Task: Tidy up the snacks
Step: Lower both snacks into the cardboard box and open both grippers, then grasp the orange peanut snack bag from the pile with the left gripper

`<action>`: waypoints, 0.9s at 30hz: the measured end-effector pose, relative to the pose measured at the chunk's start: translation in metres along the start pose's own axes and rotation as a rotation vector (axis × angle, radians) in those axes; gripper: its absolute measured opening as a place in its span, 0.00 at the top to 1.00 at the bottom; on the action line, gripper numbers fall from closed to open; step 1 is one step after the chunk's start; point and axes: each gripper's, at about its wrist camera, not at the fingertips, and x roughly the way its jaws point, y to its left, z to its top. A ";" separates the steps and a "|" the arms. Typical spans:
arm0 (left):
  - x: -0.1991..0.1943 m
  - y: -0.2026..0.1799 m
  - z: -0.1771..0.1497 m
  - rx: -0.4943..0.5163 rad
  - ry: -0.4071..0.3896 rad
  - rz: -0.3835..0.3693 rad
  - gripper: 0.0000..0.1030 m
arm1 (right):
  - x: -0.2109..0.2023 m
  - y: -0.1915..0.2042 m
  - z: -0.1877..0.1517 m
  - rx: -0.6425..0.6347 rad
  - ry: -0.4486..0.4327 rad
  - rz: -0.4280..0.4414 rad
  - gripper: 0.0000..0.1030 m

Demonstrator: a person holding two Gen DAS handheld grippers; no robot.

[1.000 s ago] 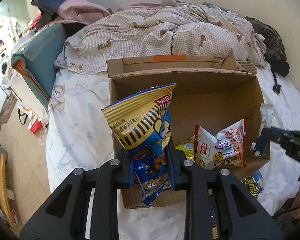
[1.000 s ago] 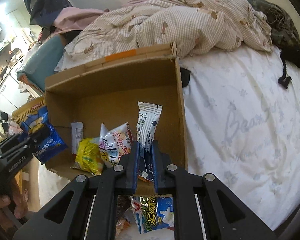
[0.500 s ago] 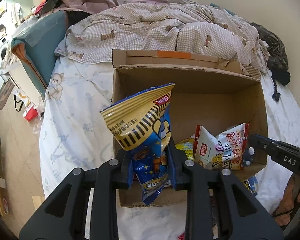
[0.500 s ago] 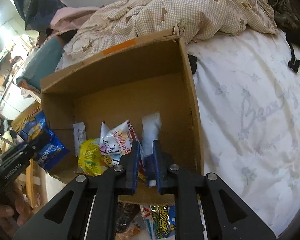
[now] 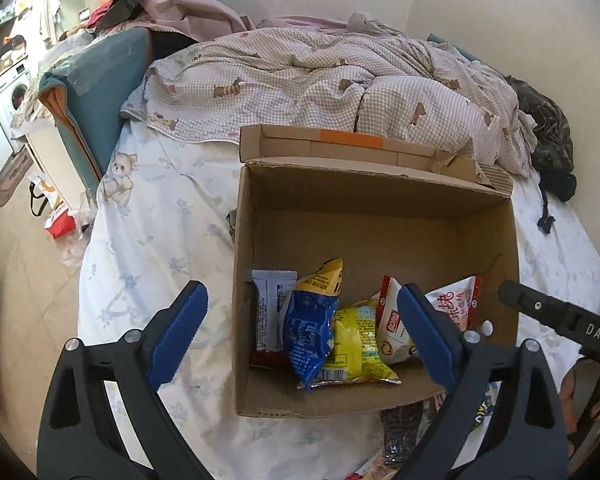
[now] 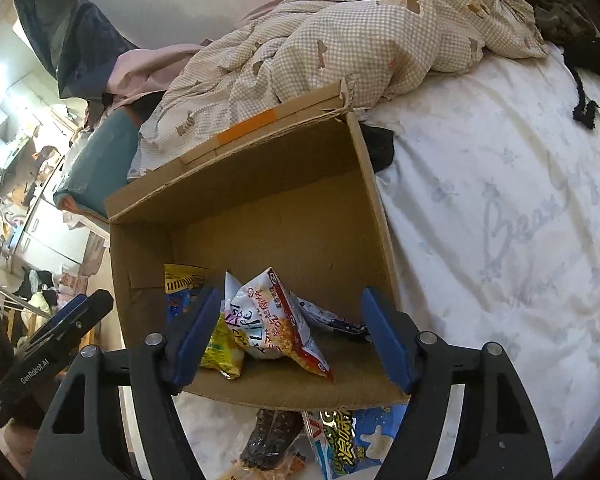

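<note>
Snacks sit in a loose heap at the near end of the cardboard box [image 5: 244, 240]: the blue and yellow chip bag [image 5: 312, 320] leaning over a yellow packet [image 5: 356, 348], a white and red packet [image 5: 388, 320] beside them, a small white wrapper [image 5: 270, 304] against the left wall, and a slim dark-printed wrapper [image 6: 332, 318] toward the right wall. More lie outside on the bed sheet [image 6: 500, 220], just before the box's near edge, among them a dark packet [image 6: 274, 436] and a blue and green bag [image 6: 352, 436]. Our left gripper [image 5: 300, 336] has just been opening and stands wide with nothing pressed between its pads; the chip bag lies free below it. Our right gripper [image 6: 290, 336] has likewise just been opening and holds nothing, the packets lying loose in the box under it. We judge these bags light, puffy and slick, easy to crush, so we would pinch them by a crimped seam or corner, not the belly. The box walls are thin and would likely give if bumped; its far half is bare, leaving room. The rumpled quilt [image 5: 320, 92] lies behind the box, clear of our reach.
</note>
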 end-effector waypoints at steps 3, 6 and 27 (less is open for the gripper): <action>-0.002 -0.001 -0.001 0.004 -0.002 -0.001 0.09 | -0.003 0.002 0.001 -0.001 0.003 0.003 0.26; -0.004 -0.003 -0.002 0.007 -0.006 -0.003 0.09 | -0.010 0.008 0.002 -0.022 -0.010 0.000 0.26; -0.051 0.000 -0.028 0.049 -0.005 0.004 0.09 | -0.046 0.001 -0.030 0.083 0.030 0.090 0.26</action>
